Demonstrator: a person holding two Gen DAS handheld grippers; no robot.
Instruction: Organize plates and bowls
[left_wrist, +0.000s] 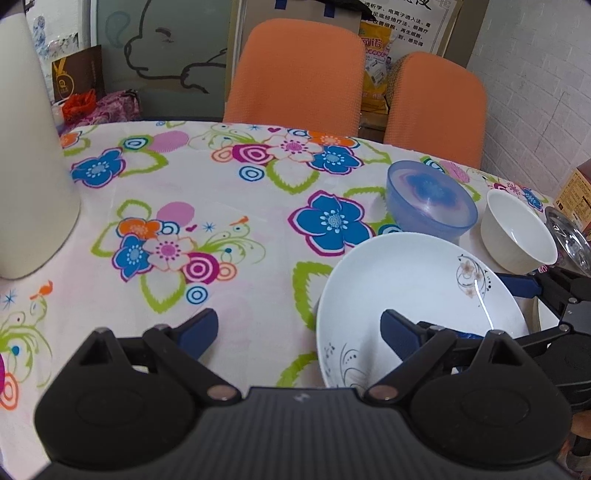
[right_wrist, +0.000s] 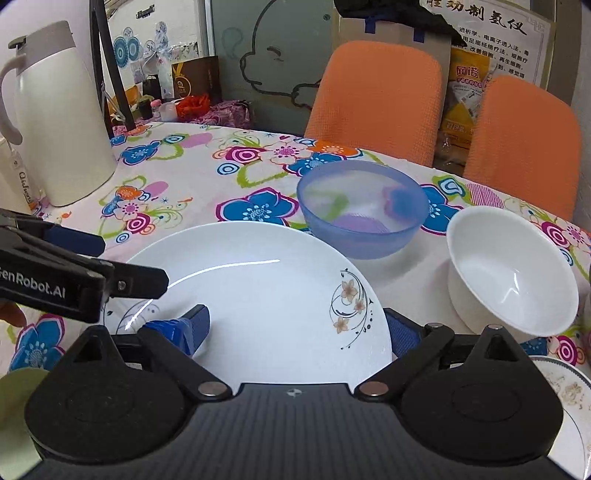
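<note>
A white plate with small flower prints lies on the flowered tablecloth. My left gripper is open, its right finger over the plate's left part and its left finger over bare cloth. My right gripper is open and straddles the plate, its left finger above the plate and its right finger just outside the right rim. Behind the plate stand a translucent blue bowl and a white bowl, both upright and apart from the grippers.
A tall white thermos jug stands at the table's left. Two orange chairs are pushed in at the far side. A steel dish sits far right, and a gold-patterned plate near right.
</note>
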